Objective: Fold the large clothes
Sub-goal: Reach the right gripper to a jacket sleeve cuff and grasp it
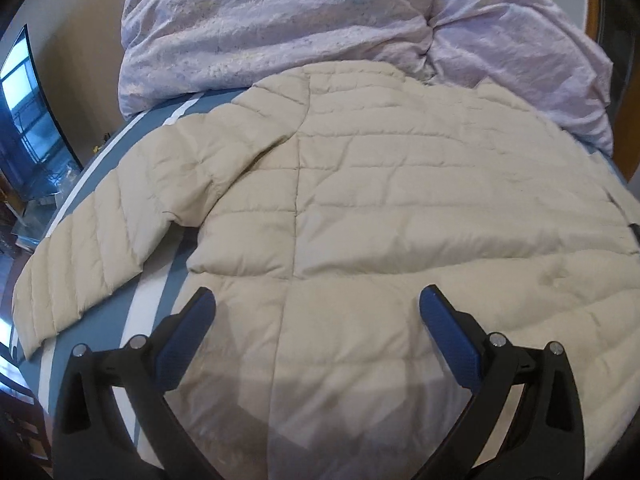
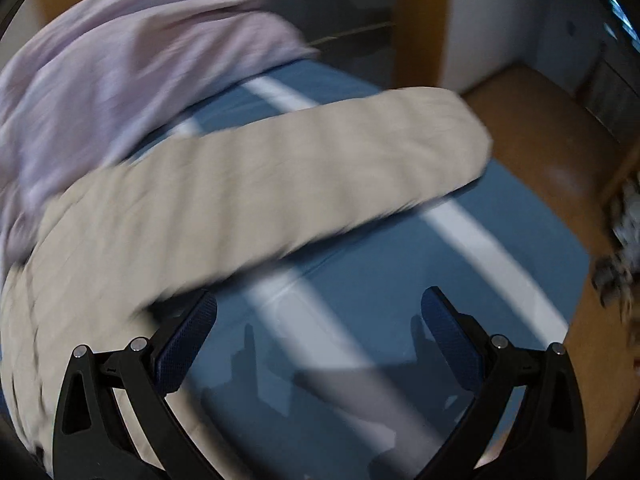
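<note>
Item: beige quilted jacket [image 1: 360, 208] | laid flat on striped bed [image 1: 156, 304] (sleeves spread for folding) | left gripper [image 1: 316, 308] fingers spread, nothing held | right gripper [image 2: 318, 308] likewise, beside sleeve [image 2: 304, 168]

Left wrist view: we look forward and down along the spread fingers of the left gripper [image 1: 316, 304], close above the back of the beige jacket [image 1: 380, 200], facing the lilac duvet [image 1: 280, 20] at the far end of the bed.
Right wrist view: we look down past the right gripper [image 2: 318, 304], near the blue striped sheet [image 2: 360, 288], facing the wooden floor [image 2: 540, 128]; this view is blurred.
Shared: jacket, duvet, sheet.
</note>
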`<state>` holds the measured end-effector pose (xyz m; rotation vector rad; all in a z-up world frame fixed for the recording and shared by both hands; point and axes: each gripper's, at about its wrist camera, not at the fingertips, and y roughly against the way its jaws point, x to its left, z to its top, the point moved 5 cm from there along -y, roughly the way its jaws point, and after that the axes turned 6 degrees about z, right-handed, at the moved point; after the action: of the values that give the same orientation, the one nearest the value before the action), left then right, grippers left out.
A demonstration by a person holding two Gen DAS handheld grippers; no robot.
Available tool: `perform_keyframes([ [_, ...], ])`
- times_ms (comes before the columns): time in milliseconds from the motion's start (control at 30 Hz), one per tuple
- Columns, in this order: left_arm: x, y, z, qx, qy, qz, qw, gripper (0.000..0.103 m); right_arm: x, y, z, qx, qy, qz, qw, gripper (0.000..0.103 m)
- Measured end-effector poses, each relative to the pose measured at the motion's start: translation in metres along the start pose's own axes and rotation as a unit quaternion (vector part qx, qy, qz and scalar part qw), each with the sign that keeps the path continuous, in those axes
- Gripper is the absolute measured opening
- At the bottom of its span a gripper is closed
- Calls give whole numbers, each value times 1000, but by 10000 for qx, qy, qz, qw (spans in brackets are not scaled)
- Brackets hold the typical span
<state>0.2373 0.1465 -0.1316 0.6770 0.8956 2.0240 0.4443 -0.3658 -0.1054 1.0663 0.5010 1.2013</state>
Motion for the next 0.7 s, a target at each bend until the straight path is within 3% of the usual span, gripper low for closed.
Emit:
perform_keyframes([
  [300,-5,-14,-4,-37,-93,114,9999,101,-80,-33,54,-226,-1413,-346,9891,97],
  [500,-5,-17,-5,45,-49,56,10000,101,-90,-45,62,-305,-1624,-424,9853,86],
  [567,-5,-18,-6,69,-42,35,10000,101,-88,-46,65,-429,-1530,-508,9860,80],
  [667,-4,-19,-6,111,17,-45,9999,101,-85,-44,64,-623,-1449,-522,9861,58],
  [700,-4,-20,-6,125,38,-78,9999,101,-85,-43,65,-659,-1438,-495,9862,45],
])
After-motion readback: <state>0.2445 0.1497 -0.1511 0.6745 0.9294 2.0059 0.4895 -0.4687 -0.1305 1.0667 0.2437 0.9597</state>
